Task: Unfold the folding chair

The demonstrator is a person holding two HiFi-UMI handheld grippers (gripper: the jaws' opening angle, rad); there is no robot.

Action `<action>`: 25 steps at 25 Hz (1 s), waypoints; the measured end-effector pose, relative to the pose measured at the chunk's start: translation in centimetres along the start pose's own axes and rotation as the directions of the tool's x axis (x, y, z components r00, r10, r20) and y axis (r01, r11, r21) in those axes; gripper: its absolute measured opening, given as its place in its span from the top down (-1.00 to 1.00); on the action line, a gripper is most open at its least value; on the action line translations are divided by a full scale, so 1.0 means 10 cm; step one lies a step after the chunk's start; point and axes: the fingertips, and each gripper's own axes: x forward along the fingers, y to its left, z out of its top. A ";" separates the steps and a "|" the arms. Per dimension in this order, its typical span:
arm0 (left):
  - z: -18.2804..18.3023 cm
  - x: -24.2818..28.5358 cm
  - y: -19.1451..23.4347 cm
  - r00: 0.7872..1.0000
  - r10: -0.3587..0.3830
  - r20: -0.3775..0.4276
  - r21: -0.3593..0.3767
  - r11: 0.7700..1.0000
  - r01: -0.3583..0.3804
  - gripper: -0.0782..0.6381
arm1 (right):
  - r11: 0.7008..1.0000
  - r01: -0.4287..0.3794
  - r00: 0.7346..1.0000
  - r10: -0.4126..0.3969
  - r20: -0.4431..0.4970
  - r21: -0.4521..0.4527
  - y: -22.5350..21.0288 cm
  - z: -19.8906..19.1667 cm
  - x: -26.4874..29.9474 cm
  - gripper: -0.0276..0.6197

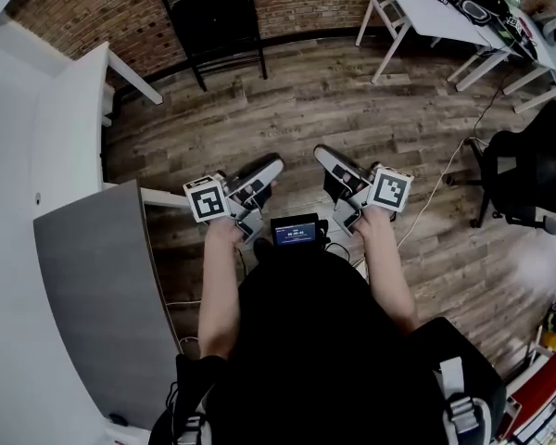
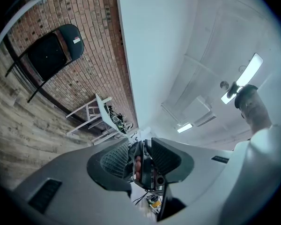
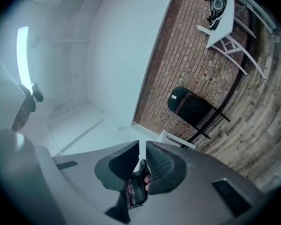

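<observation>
The folded black chair (image 1: 213, 17) leans against the brick wall at the far side of the room, well away from both grippers. It also shows in the left gripper view (image 2: 51, 55) and the right gripper view (image 3: 194, 109). My left gripper (image 1: 271, 163) is held in front of my body and points toward the chair. Its jaws (image 2: 140, 144) stand a little apart with nothing between them. My right gripper (image 1: 322, 152) is beside it. Its jaws (image 3: 141, 148) are drawn almost together, leaving a thin slit, and hold nothing.
A white table (image 1: 69, 109) and a grey panel (image 1: 102, 295) stand at my left. A white trestle table (image 1: 445, 7) with gear on it is at the back right. A black office chair (image 1: 528, 170) is at the right, and a cable lies on the wooden floor (image 1: 352, 100).
</observation>
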 end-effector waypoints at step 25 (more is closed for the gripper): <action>-0.17 0.42 0.03 0.999 0.046 -0.027 0.037 0.998 -0.045 0.37 | 0.997 -0.081 0.996 0.081 0.031 0.007 -0.14 0.27 -0.32 0.76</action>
